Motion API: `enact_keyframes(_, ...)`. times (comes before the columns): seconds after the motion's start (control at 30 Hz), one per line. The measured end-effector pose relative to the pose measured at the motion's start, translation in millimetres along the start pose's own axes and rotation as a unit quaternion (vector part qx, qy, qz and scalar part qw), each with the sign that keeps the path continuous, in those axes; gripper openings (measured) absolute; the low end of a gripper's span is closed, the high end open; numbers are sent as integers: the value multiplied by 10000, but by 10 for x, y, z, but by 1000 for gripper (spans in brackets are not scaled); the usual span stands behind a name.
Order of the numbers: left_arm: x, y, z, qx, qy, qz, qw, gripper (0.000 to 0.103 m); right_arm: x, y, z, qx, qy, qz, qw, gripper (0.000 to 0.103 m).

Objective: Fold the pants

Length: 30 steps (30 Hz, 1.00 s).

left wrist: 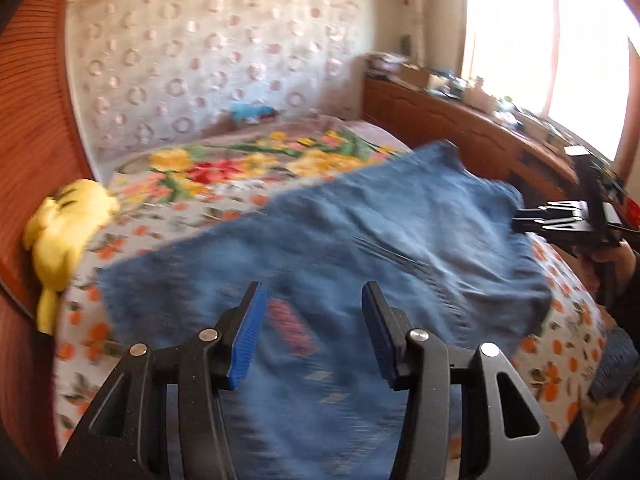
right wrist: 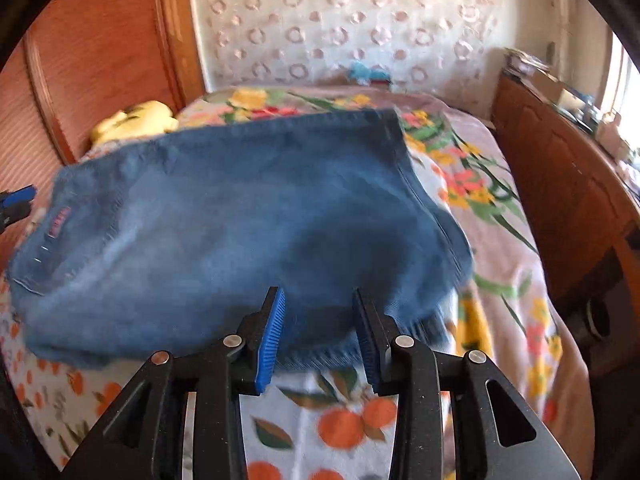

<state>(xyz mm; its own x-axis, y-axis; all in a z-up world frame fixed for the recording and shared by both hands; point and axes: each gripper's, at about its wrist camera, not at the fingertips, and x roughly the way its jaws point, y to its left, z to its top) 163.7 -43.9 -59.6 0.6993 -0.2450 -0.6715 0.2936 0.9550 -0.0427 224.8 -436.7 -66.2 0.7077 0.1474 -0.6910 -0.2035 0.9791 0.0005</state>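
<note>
Folded pants lie crosswise (hems rightward).

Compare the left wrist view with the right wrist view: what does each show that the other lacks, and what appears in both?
Only the left wrist view shows the bright window, and the hand holding the right gripper beside the jeans.

Only the right wrist view shows the orange-print sheet beyond the jeans' near edge and the jeans' stitched hem in focus.

Both show the blue jeans folded on the floral bedspread, the yellow plush toy, the wooden sideboard, and an open gripper with nothing between its pads; the left gripper is over denim.
</note>
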Motion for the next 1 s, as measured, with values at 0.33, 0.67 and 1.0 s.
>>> enact_keyframes(0.33, 269, -867, -105, 339, 417, -624, 9966, 51, -228, -40, -198, 137, -216, 72, 9996, 36)
enact_keyframes(0.67, 336, -1008, -301, 604, 673, -418, 9950, 51, -576, 271, -548, 111, -681, -490, 9964, 36)
enact_keyframes(1.0, 392, -963, -386, 580, 771, -377, 9946, 52, -639, 19, -500, 722, -600, -256, 9953, 36)
